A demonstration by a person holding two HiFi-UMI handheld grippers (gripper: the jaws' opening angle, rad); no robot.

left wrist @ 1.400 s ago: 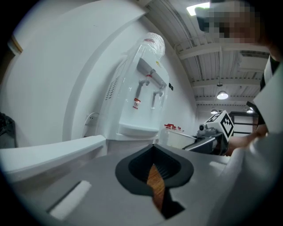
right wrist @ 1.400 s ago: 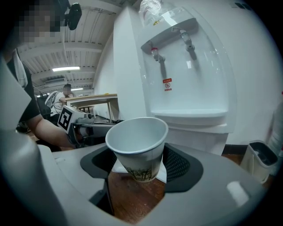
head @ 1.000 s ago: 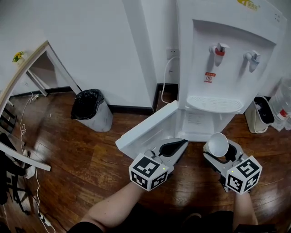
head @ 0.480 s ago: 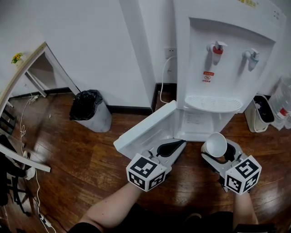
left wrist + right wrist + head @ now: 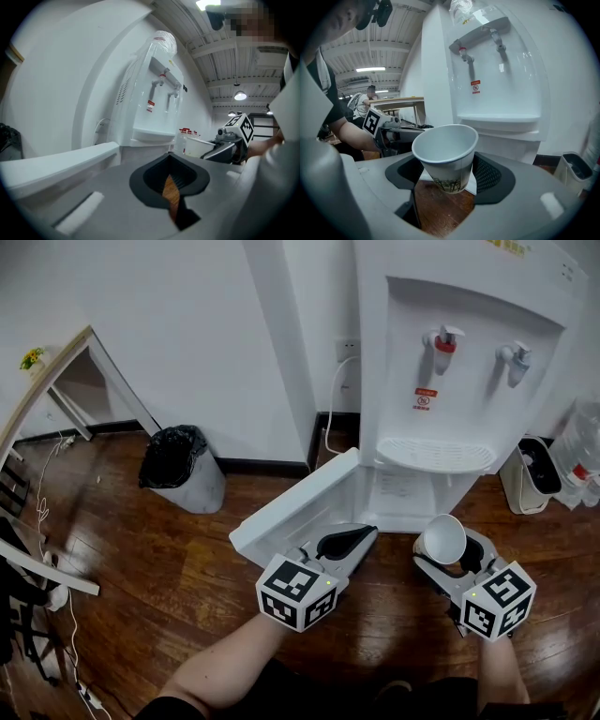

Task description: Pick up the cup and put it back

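Observation:
A white paper cup (image 5: pixel 444 539) with a dark print low on its side (image 5: pixel 447 154) is tilted between the jaws of my right gripper (image 5: pixel 452 549), which is shut on it (image 5: pixel 446 174) above the wood floor. The cup is empty, and its mouth faces up and toward the camera. My left gripper (image 5: pixel 352 538) hovers to its left, in front of the dispenser's open lower door (image 5: pixel 291 507). Its jaws are opening, with only a narrow gap and nothing between them (image 5: pixel 171 182).
A white water dispenser (image 5: pixel 450 362) with red and blue taps and a drip tray (image 5: pixel 436 454) stands straight ahead. A black-lined trash bin (image 5: pixel 183 465) sits at the left wall, a small white bin (image 5: pixel 530 474) at the right, and a table (image 5: pixel 47 390) at far left.
Both grippers have drifted slightly left and down in the head view. The cup stays in the right gripper's grip.

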